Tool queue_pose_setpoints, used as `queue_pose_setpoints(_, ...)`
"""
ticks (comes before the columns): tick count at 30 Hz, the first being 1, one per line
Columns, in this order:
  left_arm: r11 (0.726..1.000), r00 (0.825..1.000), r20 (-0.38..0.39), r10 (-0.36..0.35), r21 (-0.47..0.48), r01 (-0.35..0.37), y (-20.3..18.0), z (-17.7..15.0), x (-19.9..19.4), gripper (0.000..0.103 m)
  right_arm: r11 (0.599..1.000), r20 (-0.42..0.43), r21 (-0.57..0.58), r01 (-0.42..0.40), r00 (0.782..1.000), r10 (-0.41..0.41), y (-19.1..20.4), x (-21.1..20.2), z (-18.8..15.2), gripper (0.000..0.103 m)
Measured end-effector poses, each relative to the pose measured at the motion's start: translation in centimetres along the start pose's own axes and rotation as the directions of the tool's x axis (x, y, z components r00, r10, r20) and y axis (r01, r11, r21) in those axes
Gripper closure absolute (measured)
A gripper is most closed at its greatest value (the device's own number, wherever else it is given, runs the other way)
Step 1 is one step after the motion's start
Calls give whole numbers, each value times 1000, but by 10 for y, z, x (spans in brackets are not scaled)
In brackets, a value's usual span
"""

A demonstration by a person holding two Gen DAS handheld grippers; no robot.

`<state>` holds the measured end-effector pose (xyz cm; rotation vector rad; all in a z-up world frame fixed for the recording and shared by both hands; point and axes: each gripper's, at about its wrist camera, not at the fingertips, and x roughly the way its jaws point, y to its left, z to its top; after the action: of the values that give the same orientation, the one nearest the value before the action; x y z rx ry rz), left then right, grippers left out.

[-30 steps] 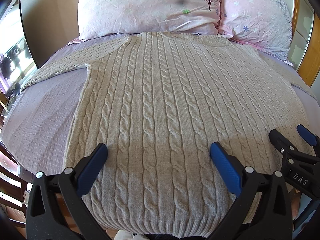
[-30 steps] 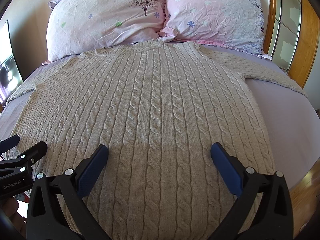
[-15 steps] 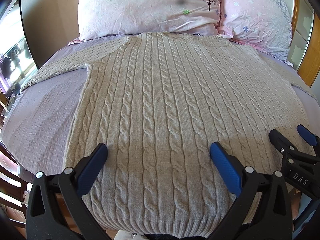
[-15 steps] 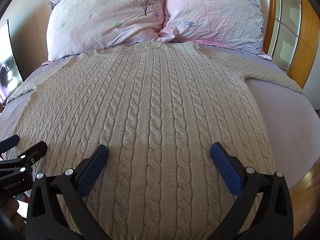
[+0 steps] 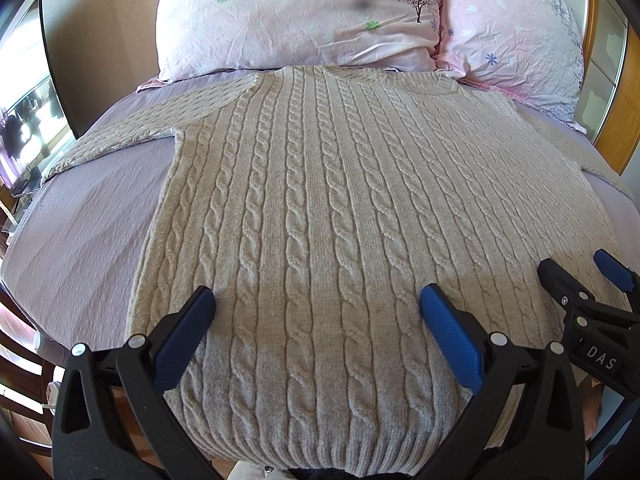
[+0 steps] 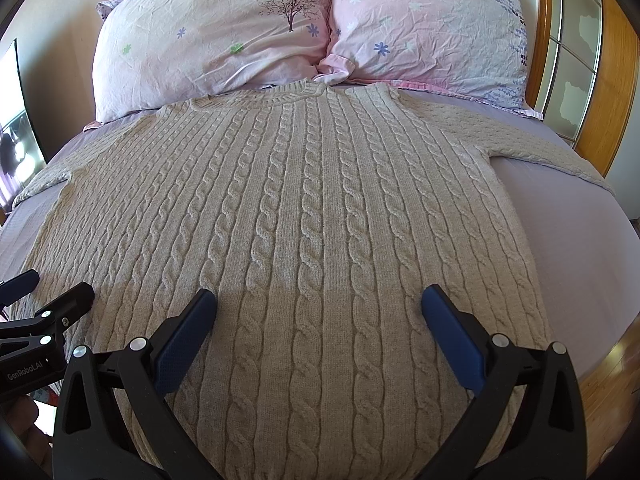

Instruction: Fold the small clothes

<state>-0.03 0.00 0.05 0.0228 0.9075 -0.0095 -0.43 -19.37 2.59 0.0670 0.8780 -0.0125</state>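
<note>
Here we hold the left gripper (image 5: 316, 312) and right gripper (image 6: 318, 312) with jaws spread wide above the grey cable-knit sweater (image 5: 320, 208), lying flat, unfolded, sleeves outstretched on the bed (image 5: 88, 232) ahead.

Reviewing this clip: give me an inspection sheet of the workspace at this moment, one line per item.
Surface: bed with lilac sheet, smooth.
Job's things: grey cable-knit sweater spread flat, unfolded, both sleeves out sideways, collar towards the pillows.
Clutter: nothing seen.
Grippers: left gripper and right gripper both open, holding nothing, above the sweater near its hem.
Cables: nothing seen.
Surroundings: two floral pillows at the head, wooden headboard frame at right, a screen at left.
</note>
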Motion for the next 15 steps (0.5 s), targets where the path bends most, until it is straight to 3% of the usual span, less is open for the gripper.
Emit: queue_pose_setpoints(15,1000,1000,-17,-1,2,1,2,4,1,2,999,29,-24,-25,999,25,0,3,-13,1)
